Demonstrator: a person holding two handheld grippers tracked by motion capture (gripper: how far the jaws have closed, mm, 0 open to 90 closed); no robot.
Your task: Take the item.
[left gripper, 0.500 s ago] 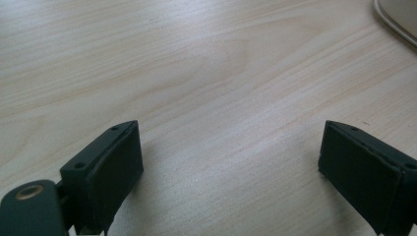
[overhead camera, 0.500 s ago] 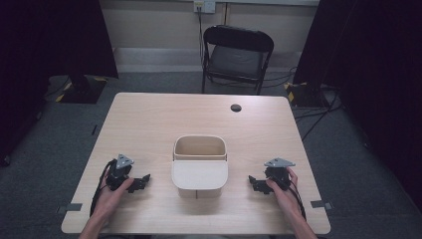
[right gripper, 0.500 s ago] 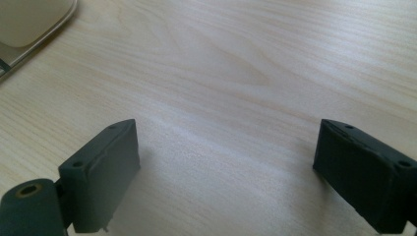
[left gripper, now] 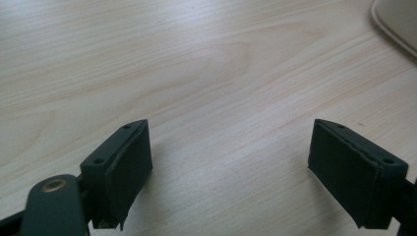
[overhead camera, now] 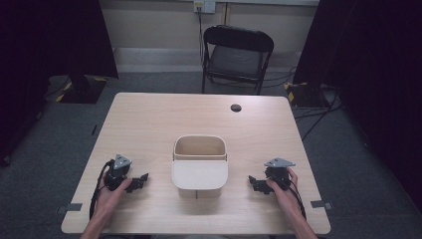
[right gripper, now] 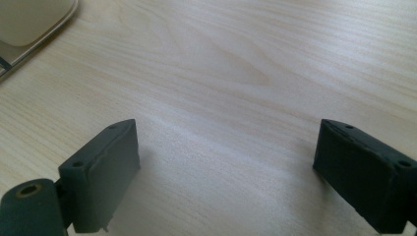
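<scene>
A beige open-topped bin [overhead camera: 199, 162] stands near the middle of the wooden table [overhead camera: 149, 124], its lid-like front part toward me. My left gripper [overhead camera: 143, 179] rests on the table to the bin's left, held by a hand, jaws pointing at the bin. In the left gripper view its jaws [left gripper: 228, 169] stand wide open over bare wood, with the bin's corner [left gripper: 398, 22] at the upper right. My right gripper [overhead camera: 253, 182] lies to the bin's right, also hand-held. Its jaws [right gripper: 223, 179] stand wide open with nothing between them, the bin's edge [right gripper: 29, 22] at the upper left.
A small black round disc [overhead camera: 236, 107] lies at the table's far side. A black folding chair [overhead camera: 236, 57] stands beyond the far edge. Cables trail from both grippers toward the near edge. Dark curtains flank the room.
</scene>
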